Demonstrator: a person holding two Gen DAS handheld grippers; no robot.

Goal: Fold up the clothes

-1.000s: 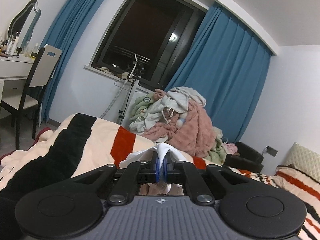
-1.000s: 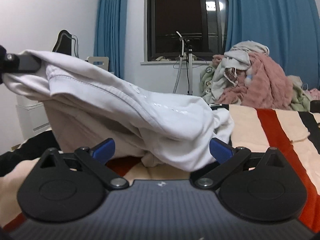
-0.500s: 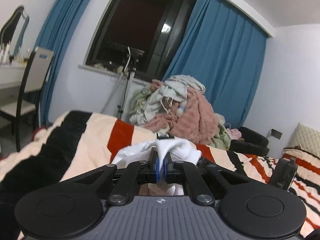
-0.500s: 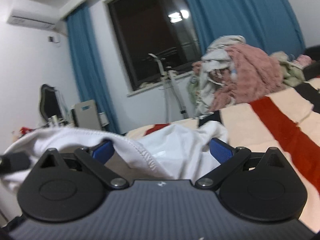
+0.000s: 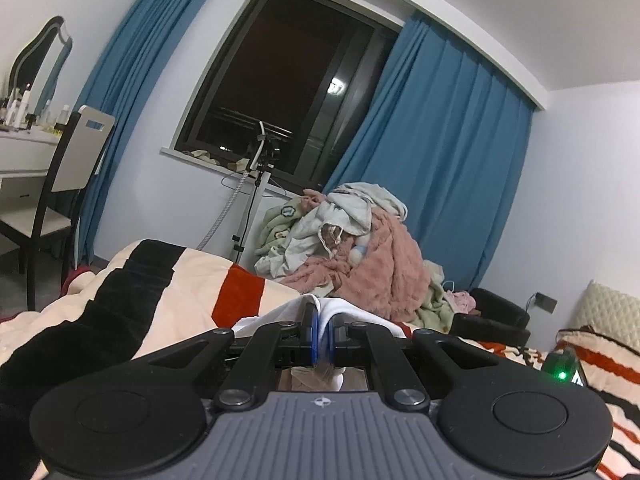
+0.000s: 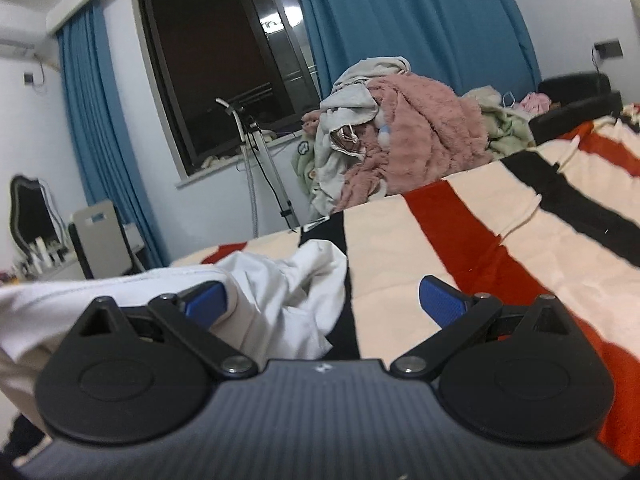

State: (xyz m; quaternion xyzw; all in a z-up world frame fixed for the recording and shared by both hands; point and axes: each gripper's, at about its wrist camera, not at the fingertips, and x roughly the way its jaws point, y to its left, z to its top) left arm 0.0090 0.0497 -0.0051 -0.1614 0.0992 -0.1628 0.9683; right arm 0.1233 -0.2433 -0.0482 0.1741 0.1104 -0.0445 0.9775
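A white garment [image 6: 280,284] lies bunched on the striped bed cover [image 6: 500,272], stretching off to the left in the right wrist view. My left gripper [image 5: 321,336] is shut on a fold of that white garment [image 5: 352,310], with cloth pinched between the blue pads. My right gripper [image 6: 324,300] is open, its blue pads wide apart. Part of the cloth lies between and under them, and the left pad touches it. Most of the garment is hidden behind the left gripper's body.
A heap of pink, grey and green laundry [image 5: 360,244] is piled beyond the bed under the window. A chair [image 5: 64,184] and dressing table [image 5: 20,148] stand at left. A black seat [image 5: 492,316] and a pillow [image 5: 612,308] are at right.
The garment that hung raised across the right view has come down onto the bed. The right camera has swung right and tilted. The left gripper stays clamped on the cloth.
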